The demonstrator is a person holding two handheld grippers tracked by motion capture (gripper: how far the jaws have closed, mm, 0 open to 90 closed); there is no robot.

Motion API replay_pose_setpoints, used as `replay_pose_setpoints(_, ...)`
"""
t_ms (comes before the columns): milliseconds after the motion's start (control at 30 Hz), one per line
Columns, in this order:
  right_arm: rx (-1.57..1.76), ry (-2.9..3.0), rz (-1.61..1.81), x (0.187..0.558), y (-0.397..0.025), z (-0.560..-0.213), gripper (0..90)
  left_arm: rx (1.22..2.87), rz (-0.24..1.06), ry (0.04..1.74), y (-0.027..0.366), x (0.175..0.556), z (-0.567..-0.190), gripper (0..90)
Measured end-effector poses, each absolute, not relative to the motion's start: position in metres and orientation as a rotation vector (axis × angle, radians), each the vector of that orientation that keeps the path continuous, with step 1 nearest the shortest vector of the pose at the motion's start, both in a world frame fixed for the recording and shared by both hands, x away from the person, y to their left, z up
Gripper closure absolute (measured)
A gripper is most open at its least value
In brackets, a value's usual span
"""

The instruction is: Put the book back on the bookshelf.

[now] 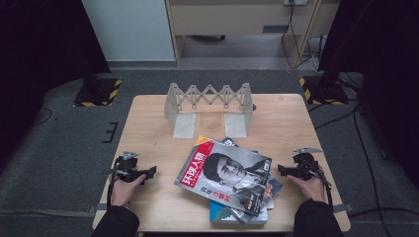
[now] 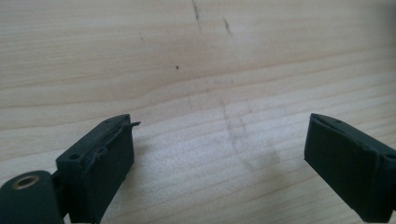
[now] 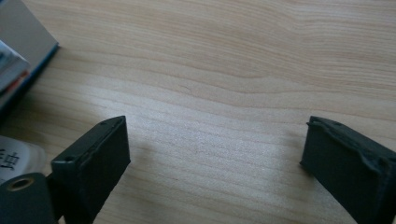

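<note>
A loose pile of magazines (image 1: 227,180) lies near the front middle of the wooden table (image 1: 148,123); the top one has a red title strip and a portrait on its cover. Behind it stands a grey expanding book rack (image 1: 209,106) with two flat feet. My left gripper (image 1: 151,171) rests on the table left of the pile, its jaws wide apart over bare wood (image 2: 219,130). My right gripper (image 1: 280,169) rests right of the pile, open too, with bare wood between its jaws (image 3: 215,135). The pile's edge (image 3: 23,60) shows at the left of the right gripper view.
Bare tabletop lies on both sides of the pile and around the rack. Beyond the table are grey carpet, two stand bases with yellow-black tape (image 1: 99,91) (image 1: 321,89), cables on the floor and a wooden cabinet (image 1: 237,19).
</note>
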State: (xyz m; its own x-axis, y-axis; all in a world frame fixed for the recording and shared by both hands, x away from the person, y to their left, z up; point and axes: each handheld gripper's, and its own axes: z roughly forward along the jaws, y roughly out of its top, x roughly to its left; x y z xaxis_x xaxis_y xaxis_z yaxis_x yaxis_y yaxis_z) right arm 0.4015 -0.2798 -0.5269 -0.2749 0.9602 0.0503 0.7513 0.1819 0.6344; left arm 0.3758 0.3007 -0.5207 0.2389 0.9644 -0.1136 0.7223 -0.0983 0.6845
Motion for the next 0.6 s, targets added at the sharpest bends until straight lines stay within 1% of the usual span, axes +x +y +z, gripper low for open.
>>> replay_pose_setpoints(33,1.623,2.088,0.807,0.401,-0.280,-0.524,8.4,1.860,0.487,1.543,0.301,0.375,-0.519,8.1)
replay_pose_setpoints(133,1.633,2.055,0.818,0.398,-0.280,-0.517,8.0,1.827,0.479,1.543,0.302,0.373,-0.514,9.1)
replay_pose_setpoints(233,1.666,2.003,0.913,0.393,-0.281,-0.505,7.7,1.809,0.463,1.537,0.302,0.372,-0.511,9.7)
replay_pose_setpoints(267,1.676,1.985,0.951,0.392,-0.281,-0.502,7.1,1.794,0.444,1.522,0.300,0.369,-0.507,9.7)
replay_pose_setpoints(467,1.676,1.951,1.018,0.387,-0.280,-0.488,6.5,1.757,0.445,1.462,0.293,0.361,-0.494,10.9)
replay_pose_setpoints(600,1.648,1.931,1.020,0.383,-0.276,-0.481,8.8,1.732,0.432,1.434,0.287,0.356,-0.488,10.8)
